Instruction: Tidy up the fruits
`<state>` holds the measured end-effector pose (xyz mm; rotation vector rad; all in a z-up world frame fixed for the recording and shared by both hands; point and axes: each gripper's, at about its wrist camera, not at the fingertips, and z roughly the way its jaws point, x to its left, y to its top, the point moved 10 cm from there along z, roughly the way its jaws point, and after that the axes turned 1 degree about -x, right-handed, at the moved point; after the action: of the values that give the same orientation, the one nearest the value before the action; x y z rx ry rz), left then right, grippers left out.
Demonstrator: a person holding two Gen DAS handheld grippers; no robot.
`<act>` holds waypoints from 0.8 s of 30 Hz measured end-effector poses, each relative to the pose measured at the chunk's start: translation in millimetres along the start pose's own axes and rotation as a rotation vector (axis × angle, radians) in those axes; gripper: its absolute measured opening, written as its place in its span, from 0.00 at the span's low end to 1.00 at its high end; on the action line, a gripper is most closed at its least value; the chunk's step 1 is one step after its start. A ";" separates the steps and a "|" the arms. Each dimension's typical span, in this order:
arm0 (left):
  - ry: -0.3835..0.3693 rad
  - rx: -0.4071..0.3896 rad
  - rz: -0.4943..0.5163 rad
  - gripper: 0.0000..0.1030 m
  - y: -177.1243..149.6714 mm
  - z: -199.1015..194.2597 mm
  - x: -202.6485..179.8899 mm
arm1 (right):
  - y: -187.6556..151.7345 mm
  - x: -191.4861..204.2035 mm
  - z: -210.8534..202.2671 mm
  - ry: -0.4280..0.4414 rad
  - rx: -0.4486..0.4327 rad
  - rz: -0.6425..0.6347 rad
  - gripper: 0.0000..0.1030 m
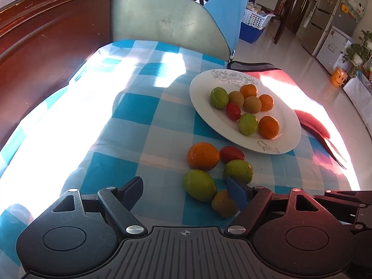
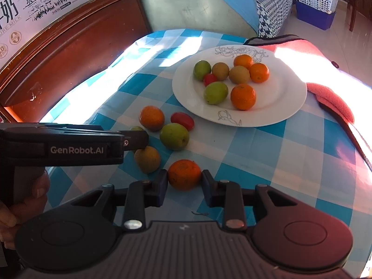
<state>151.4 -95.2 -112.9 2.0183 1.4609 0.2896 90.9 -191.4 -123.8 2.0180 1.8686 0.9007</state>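
A white plate [image 1: 204,116] [image 2: 186,97] holds several oranges, green fruits, brownish fruits and a red tomato. In front of it on the checked cloth lie loose fruits: an orange [image 1: 203,155], a red tomato [image 1: 231,154] [image 2: 182,120], two green fruits [image 1: 238,171] [image 1: 200,184] and a brownish one [image 1: 224,203] [image 2: 147,159]. My left gripper [image 1: 183,181] [image 2: 137,139] stands open just over this cluster, its right finger above the brownish fruit. In the right wrist view my right gripper [image 2: 184,179] is shut on another orange [image 2: 184,174], which rests on the cloth.
A red towel [image 1: 311,121] [image 2: 334,102] lies right of the plate by the table's right edge. A dark wooden board [image 2: 69,65] with a milk carton [image 2: 34,4] runs along the left. A pale chair back [image 1: 167,23] stands behind. A hand [image 2: 34,186] holds the left gripper.
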 end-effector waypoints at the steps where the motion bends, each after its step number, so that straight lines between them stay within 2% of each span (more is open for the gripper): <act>1: 0.000 -0.001 -0.002 0.77 0.3 1.1 -1.1 | -0.1 -0.7 0.0 0.000 0.002 0.005 0.31; 5: 0.001 0.002 -0.019 0.76 1.4 6.1 -3.3 | -1.1 -2.3 -0.4 -0.002 0.004 0.019 0.31; 9: 0.011 -0.001 -0.033 0.68 2.5 5.0 -0.3 | -1.6 -2.9 -0.8 -0.001 0.006 0.023 0.31; 14: 0.014 -0.003 -0.037 0.68 2.6 2.9 4.2 | -1.5 -3.3 -0.9 -0.001 0.010 0.028 0.31; 19: 0.033 0.008 0.005 0.67 -2.4 10.6 -2.0 | -1.4 -2.6 -0.4 -0.006 0.002 0.025 0.32; 24: 0.052 -0.012 0.024 0.73 -2.6 13.4 -3.2 | -2.1 -1.3 -0.6 -0.014 0.001 0.006 0.32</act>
<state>155.0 -102.4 -124.3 2.0337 1.4640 0.3628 88.8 -192.5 -124.9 2.0270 1.8567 0.8846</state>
